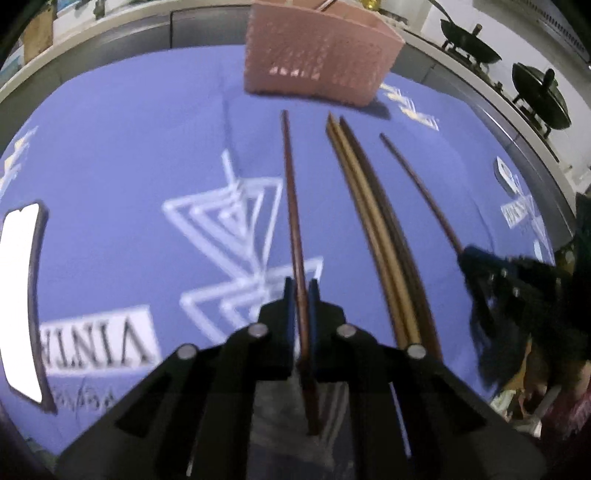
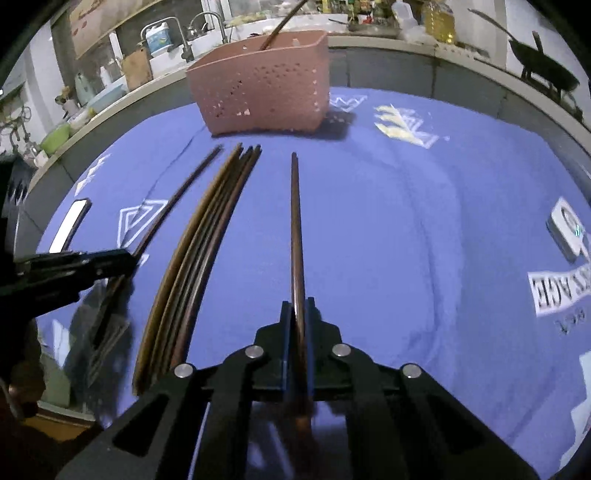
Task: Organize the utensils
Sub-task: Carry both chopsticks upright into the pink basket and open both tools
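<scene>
My left gripper is shut on a dark brown chopstick that points at the pink perforated basket. My right gripper is shut on another brown chopstick, also pointing toward the basket. Between the two lies a bundle of several chopsticks on the blue cloth; it also shows in the left wrist view. One chopstick stands in the basket. The right gripper shows at the right edge of the left wrist view, the left gripper at the left edge of the right wrist view.
A blue printed cloth covers the table. A phone lies at the left. A white device lies at the right. Pans and a kitchen counter with a sink stand behind the table.
</scene>
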### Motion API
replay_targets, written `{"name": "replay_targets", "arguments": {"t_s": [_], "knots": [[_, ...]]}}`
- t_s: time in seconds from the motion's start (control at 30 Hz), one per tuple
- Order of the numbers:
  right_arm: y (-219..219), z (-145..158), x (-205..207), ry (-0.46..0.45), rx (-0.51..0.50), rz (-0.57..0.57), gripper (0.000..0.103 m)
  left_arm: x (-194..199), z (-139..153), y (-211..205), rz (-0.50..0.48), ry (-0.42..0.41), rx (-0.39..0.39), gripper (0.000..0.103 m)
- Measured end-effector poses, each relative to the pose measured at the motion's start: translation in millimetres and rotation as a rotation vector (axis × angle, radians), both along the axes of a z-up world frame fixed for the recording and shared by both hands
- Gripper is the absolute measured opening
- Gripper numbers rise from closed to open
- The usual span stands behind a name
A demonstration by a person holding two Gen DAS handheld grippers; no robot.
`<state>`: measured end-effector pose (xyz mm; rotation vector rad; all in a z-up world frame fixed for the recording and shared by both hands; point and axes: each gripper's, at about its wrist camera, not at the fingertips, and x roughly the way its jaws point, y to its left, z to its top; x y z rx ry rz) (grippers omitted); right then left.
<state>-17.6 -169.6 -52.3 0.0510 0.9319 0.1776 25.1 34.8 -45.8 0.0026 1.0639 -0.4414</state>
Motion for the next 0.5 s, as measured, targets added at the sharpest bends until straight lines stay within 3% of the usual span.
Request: {"name": "replay_targets", "arguments": {"t_s": [0.1, 0.23, 0.37, 0.43, 0.5], "knots": [[1.6, 2.6, 8.9, 0.022, -0.009, 0.002, 0.008, 2.0, 1.3, -1.5, -0.028, 0.013, 0.015, 0.008], [10.1, 6.9, 46.0, 0.018, -0.014, 0.02, 0.013, 34.1, 5.7, -22.0, -0.069, -0.031, 0.06, 0.009], [17.2, 11.8, 90.0, 0.028, 0.022, 0.032, 0.017, 77.4, 8.6, -36.1, -0.069, -0.029, 0.02, 0.009], [21.9, 12.9, 105.6, 0.043, 0.029, 0.053, 0.005, 98.1, 8.7, -37.8, -0.052, -0.014, -0.026, 0.007], [21.4, 14.2, 112.1, 0.054, 0.055, 0.056, 0.005, 104.6, 9.0, -38.2, -0.045, -0.006, -0.045, 0.005]]}}
